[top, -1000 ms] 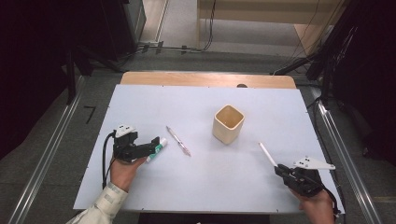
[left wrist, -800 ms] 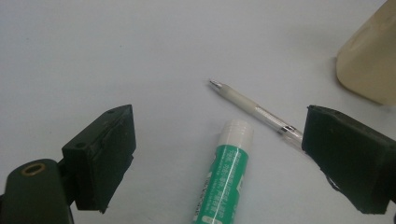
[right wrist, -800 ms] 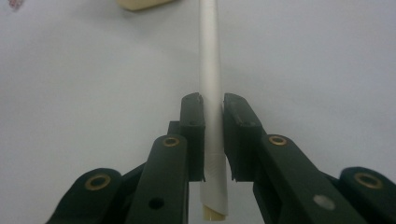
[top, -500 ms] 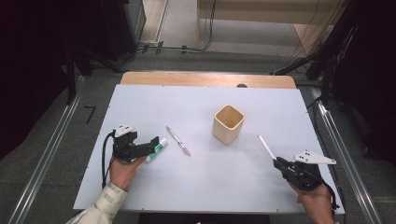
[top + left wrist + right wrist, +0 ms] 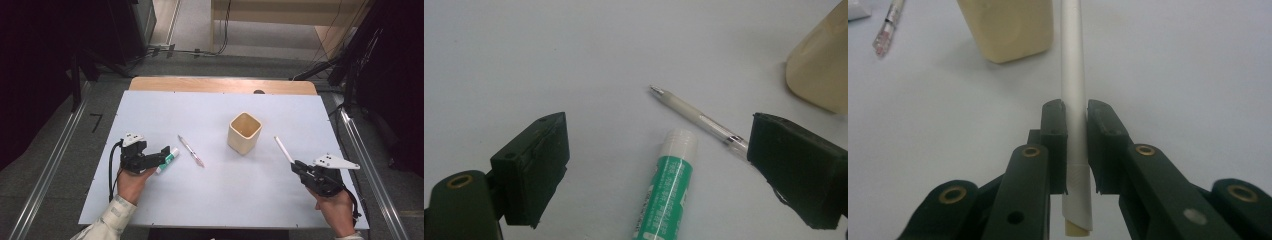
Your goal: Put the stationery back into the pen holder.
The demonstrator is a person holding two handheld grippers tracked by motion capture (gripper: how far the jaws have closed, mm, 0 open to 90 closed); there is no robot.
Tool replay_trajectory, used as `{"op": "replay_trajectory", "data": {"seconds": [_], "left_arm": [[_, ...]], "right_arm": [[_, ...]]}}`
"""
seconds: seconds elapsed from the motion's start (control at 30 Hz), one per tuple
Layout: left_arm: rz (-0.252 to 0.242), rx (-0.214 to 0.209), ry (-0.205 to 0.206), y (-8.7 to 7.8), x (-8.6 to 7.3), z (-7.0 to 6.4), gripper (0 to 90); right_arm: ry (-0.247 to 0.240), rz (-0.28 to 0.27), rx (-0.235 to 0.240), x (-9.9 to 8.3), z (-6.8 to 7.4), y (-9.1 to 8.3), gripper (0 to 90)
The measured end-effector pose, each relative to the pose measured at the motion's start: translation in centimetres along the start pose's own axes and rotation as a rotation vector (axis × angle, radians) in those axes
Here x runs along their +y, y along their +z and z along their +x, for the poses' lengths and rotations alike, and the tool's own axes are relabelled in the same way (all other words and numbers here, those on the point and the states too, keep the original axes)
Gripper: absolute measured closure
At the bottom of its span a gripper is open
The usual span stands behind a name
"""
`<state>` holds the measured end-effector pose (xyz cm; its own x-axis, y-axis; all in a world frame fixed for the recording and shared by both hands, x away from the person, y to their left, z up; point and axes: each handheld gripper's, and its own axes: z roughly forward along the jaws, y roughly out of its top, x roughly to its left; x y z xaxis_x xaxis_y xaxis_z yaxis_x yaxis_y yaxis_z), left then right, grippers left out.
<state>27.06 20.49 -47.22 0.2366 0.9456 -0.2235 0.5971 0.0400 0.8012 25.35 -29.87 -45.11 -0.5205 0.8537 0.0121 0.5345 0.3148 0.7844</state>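
Observation:
A green and white glue stick [image 5: 167,160] [image 5: 667,195] lies on the white table, and my left gripper [image 5: 165,151] [image 5: 664,175] stands open around it, one jaw on each side. A clear pen [image 5: 191,150] [image 5: 696,119] lies just beyond the stick. My right gripper [image 5: 296,166] [image 5: 1076,145] is shut on a white stick-like pen [image 5: 283,149] [image 5: 1073,75], which points up and away toward the cream square cup [image 5: 244,132] [image 5: 1008,27]. The cup stands upright near the table's middle.
The white table top [image 5: 220,200] has a wooden strip along its far edge [image 5: 220,85]. Metal rails [image 5: 360,150] run along both sides of the table. A dark hole [image 5: 258,92] sits in the far edge.
My right gripper with the white pen has shifted slightly left and lifted a little. The left gripper and glue stick stay put.

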Motion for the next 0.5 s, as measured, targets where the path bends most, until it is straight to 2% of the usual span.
{"op": "replay_trajectory", "data": {"seconds": [0.5], "left_arm": [[0.004, 0.0, 0.0, 0.1, 0.0, 0.1, 10.6]], "right_arm": [[-0.022, -0.048, 0.004, 2.4, 0.3, 0.2, 76.8]]}}
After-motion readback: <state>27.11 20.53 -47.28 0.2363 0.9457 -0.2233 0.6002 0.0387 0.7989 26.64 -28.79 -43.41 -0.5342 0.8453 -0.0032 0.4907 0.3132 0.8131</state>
